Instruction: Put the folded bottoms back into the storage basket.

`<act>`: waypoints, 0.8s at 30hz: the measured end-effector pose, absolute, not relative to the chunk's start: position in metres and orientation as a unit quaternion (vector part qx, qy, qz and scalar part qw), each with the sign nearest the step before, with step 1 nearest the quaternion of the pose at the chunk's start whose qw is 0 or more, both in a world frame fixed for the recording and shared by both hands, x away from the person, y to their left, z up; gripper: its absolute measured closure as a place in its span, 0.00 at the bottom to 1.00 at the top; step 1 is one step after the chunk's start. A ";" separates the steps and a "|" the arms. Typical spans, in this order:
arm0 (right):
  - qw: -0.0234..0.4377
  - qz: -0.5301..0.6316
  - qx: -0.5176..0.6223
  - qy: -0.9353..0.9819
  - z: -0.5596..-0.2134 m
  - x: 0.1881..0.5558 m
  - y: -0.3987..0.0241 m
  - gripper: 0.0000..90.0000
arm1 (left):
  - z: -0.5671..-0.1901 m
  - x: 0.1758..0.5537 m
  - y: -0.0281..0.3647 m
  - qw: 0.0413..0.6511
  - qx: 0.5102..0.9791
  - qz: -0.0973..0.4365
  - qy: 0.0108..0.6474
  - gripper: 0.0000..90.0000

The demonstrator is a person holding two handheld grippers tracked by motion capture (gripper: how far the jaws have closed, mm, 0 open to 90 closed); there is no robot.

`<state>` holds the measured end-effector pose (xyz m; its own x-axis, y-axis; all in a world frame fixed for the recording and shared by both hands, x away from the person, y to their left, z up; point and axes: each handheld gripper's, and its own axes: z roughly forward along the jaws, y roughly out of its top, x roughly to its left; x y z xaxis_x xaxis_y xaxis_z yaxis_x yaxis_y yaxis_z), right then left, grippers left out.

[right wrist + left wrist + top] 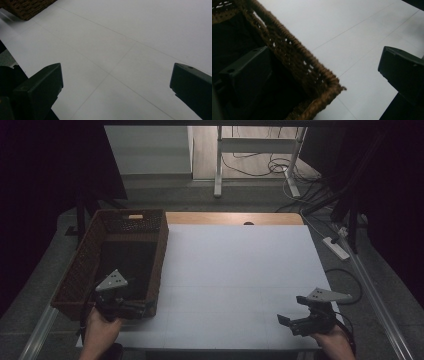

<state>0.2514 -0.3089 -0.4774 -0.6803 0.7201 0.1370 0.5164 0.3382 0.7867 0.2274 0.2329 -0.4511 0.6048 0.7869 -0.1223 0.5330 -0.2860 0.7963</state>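
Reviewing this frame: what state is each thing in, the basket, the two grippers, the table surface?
wicker basket: upright at the table's left edge, dark inside, contents unclear.
left gripper: open, jaws straddling the basket's near corner wall.
right gripper: open, holding nothing, over the white surface.
white table surface: flat, bare.

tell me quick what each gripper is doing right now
left gripper: open, jaws astride the basket wall, holding nothing
right gripper: open, empty, over the table

White table (pixel 235 270) carries a basket (pixel 159 255) (wicker).
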 end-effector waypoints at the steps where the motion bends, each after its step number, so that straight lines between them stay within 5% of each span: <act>1: 0.120 0.430 0.384 0.808 -0.477 0.250 -0.310 0.00 | -0.452 0.227 0.234 0.425 0.787 0.149 0.421 0.00; 24: 0.133 0.429 0.405 0.796 -0.477 0.231 -0.330 0.00 | -0.465 0.215 0.255 0.417 0.770 0.161 0.455 0.00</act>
